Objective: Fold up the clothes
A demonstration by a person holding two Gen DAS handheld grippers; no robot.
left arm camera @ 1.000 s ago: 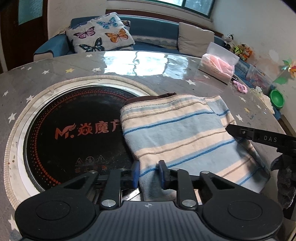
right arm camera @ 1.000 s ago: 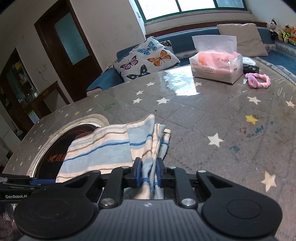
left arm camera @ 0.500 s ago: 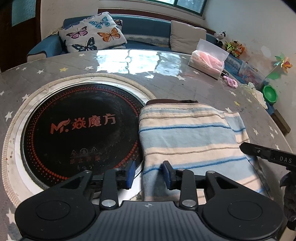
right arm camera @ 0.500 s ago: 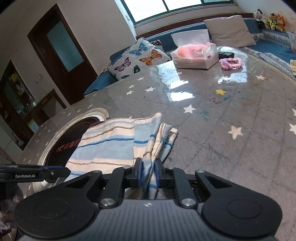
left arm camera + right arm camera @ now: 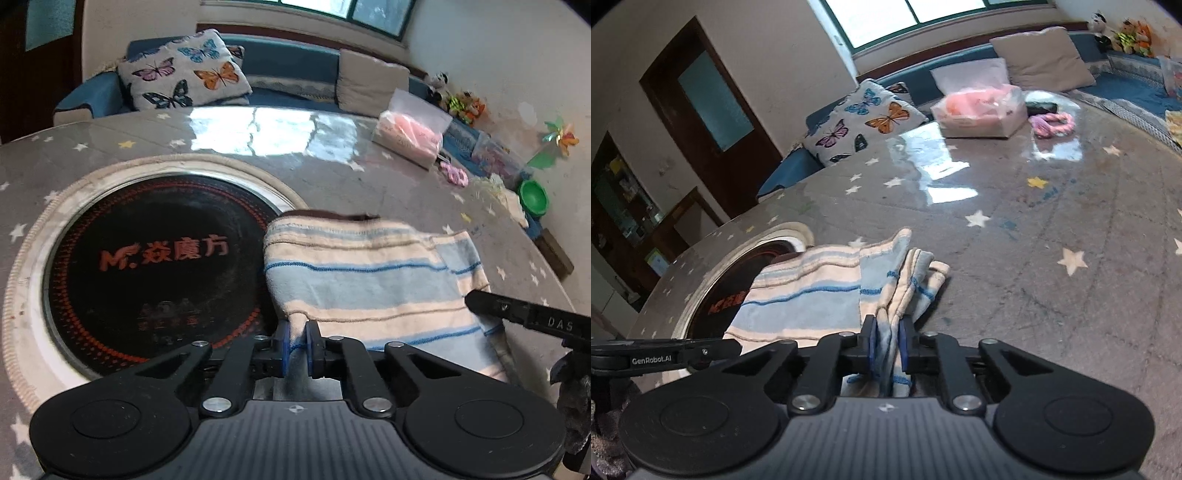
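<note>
We hold a gripper in each hand over a round tabletop (image 5: 332, 162) covered in a grey, star-printed cloth. A folded striped towel (image 5: 369, 280) in cream and blue lies just ahead of both grippers, its left edge overlapping a black round cooktop (image 5: 147, 258) set into the tabletop. Our left gripper (image 5: 298, 345) has just been closing and now pinches the towel's near left corner between its blue pads (image 5: 284, 345). Our right gripper (image 5: 886, 345) has also just been closing, and it is clenched on the bunched layers at the towel's near right edge (image 5: 890, 295). In the left view the right gripper's black finger reaches in from the right, over the towel's right side. Far beyond the grippers, near the tabletop's far edge, stand a clear tissue pack (image 5: 982, 110) and a pink scrunchie (image 5: 1054, 123). Behind them runs a blue sofa with a butterfly cushion (image 5: 184, 72).
</note>
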